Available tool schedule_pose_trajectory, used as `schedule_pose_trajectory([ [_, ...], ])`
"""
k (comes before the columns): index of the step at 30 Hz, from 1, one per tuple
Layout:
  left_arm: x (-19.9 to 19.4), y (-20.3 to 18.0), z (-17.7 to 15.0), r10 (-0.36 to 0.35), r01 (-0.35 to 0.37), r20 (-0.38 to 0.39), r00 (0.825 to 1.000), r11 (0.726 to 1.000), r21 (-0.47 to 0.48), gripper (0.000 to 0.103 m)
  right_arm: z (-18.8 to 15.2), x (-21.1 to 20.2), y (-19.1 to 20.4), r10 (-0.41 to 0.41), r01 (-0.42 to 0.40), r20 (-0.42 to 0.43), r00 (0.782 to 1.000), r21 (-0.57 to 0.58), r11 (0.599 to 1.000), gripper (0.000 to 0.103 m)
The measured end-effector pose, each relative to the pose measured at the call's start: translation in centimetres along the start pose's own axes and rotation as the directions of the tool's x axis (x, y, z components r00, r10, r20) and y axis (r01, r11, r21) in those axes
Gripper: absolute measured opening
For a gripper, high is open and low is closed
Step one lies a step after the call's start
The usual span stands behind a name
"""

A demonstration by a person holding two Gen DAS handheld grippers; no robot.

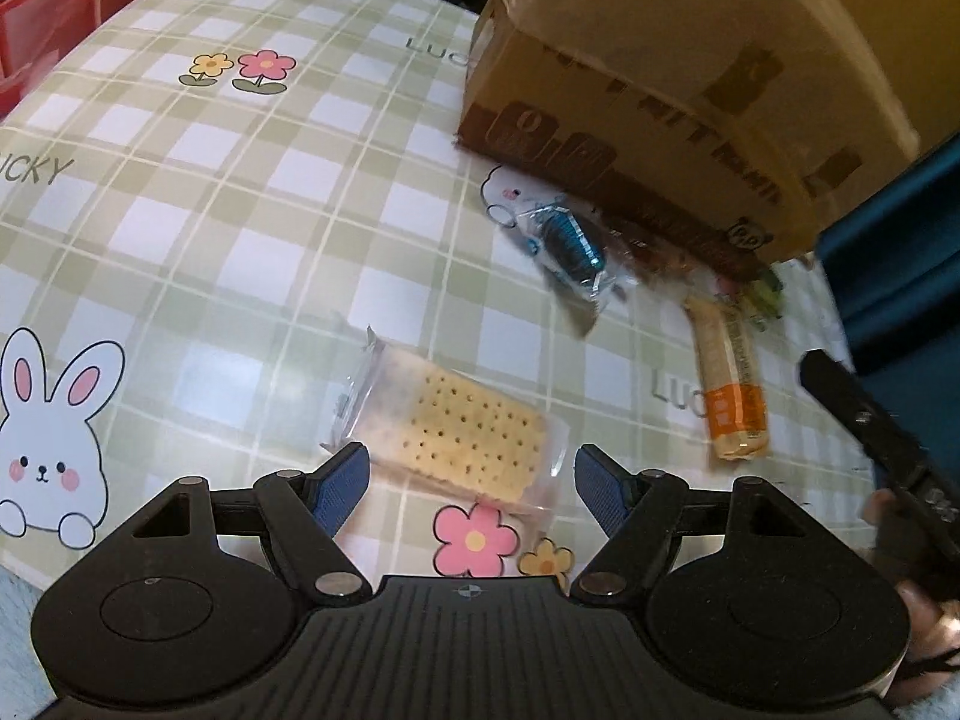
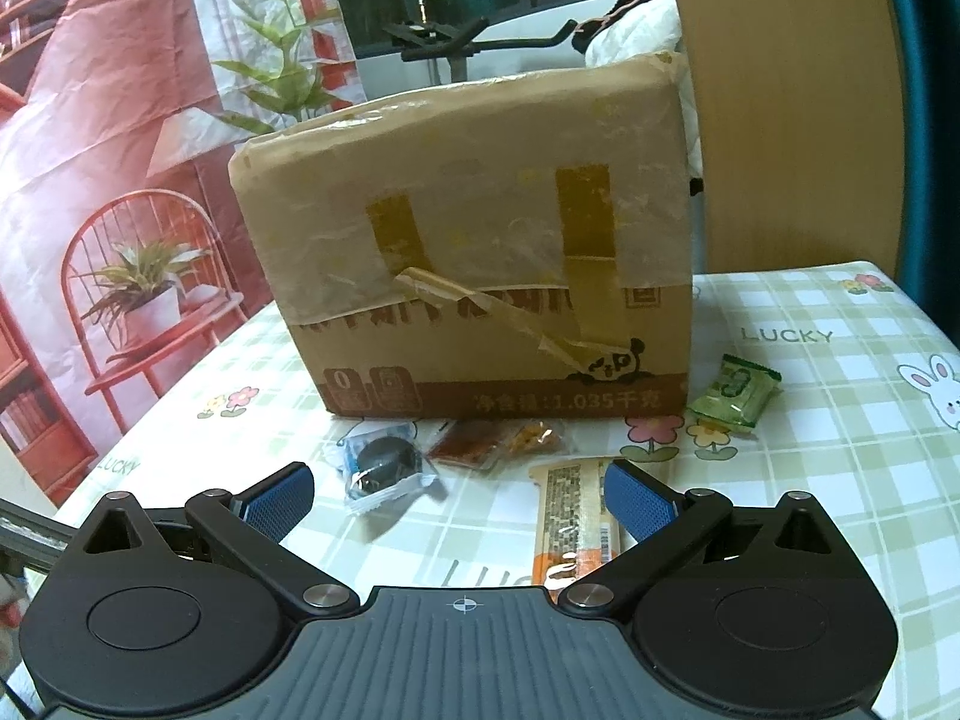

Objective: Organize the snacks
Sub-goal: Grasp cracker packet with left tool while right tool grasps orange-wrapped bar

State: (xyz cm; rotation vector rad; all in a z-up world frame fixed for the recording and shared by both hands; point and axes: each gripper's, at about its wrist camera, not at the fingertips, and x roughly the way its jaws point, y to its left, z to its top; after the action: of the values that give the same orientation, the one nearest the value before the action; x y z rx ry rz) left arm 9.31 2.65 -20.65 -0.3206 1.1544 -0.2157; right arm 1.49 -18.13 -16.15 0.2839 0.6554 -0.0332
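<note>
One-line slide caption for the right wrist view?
Open right gripper hovers over wrapped snacks beside long bar, facing taped cardboard box.

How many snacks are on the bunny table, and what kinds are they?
Cracker pack: 1
Dark round cookie pack: 1
Long wafer bar: 1
Reddish-brown snack packet: 1
Green packet: 1
Total: 5 snacks, beside 1 cardboard box.

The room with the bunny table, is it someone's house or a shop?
Probably a home. The table wears a bunny tablecloth, an exercise bike stands behind the cardboard box, and loose snacks lie about.
</note>
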Motion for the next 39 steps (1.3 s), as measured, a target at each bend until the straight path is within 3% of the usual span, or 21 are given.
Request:
schedule_pose_trajectory([
  [5, 2.2, -1.4, 0.7, 0.086, -0.095, 0.095, 0.992, 0.99, 0.102, 0.077, -0.1, 0.1, 0.0, -0.002, 0.002, -0.004, 1.0, 0.001, 1.0, 0.102],
  [10, 4.1, -2.8, 1.5, 0.082, -0.107, 0.141, 0.987, 0.978, 0.179, 0.076, -0.6, 0.4, -0.8, -0.017, 0.018, -0.019, 1.0, 0.013, 1.0, 0.102],
  [16, 4.6, -4.5, 0.3, 0.098, -0.156, 0.193, 0.976, 0.937, 0.313, 0.076, -1.6, 1.4, -2.7, -0.055, 0.057, -0.053, 0.997, 0.048, 0.997, 0.098],
  [18, 4.4, -4.6, -0.3, 0.102, -0.163, 0.192, 0.976, 0.927, 0.338, 0.076, -1.9, 2.0, -3.2, -0.065, 0.067, -0.058, 0.996, 0.04, 0.997, 0.093],
  [21, 4.2, -4.8, -1.4, 0.14, -0.211, 0.208, 0.968, 0.903, 0.375, 0.076, -2.2, 3.4, -3.9, -0.083, 0.083, -0.062, 0.995, 0.005, 0.997, 0.076],
  [23, 4.1, -5.0, -2.2, 0.155, -0.243, 0.237, 0.959, 0.883, 0.403, 0.077, -2.4, 4.6, -4.4, -0.103, 0.102, -0.072, 0.992, -0.015, 0.995, 0.075],
  [26, 4.1, -4.8, -2.1, 0.145, -0.238, 0.253, 0.957, 0.889, 0.391, 0.071, -2.8, 6.1, -4.7, -0.127, 0.124, -0.095, 0.987, -0.039, 0.992, 0.069],
  [28, 4.1, -4.9, -2.2, 0.118, -0.225, 0.273, 0.955, 0.887, 0.404, 0.051, -3.2, 6.8, -4.7, -0.15, 0.146, -0.09, 0.985, -0.055, 0.988, 0.061],
  [33, 4.4, -5.2, -2.5, 0.104, -0.231, 0.307, 0.946, 0.881, 0.412, 0.049, -3.7, 6.8, -4.4, -0.18, 0.176, -0.062, 0.982, -0.07, 0.982, 0.039],
  [39, 4.3, -4.9, -2.8, 0.092, -0.225, 0.319, 0.943, 0.885, 0.408, 0.049, -3.8, 6.4, -4.8, -0.17, 0.167, -0.053, 0.984, -0.059, 0.984, 0.035],
])
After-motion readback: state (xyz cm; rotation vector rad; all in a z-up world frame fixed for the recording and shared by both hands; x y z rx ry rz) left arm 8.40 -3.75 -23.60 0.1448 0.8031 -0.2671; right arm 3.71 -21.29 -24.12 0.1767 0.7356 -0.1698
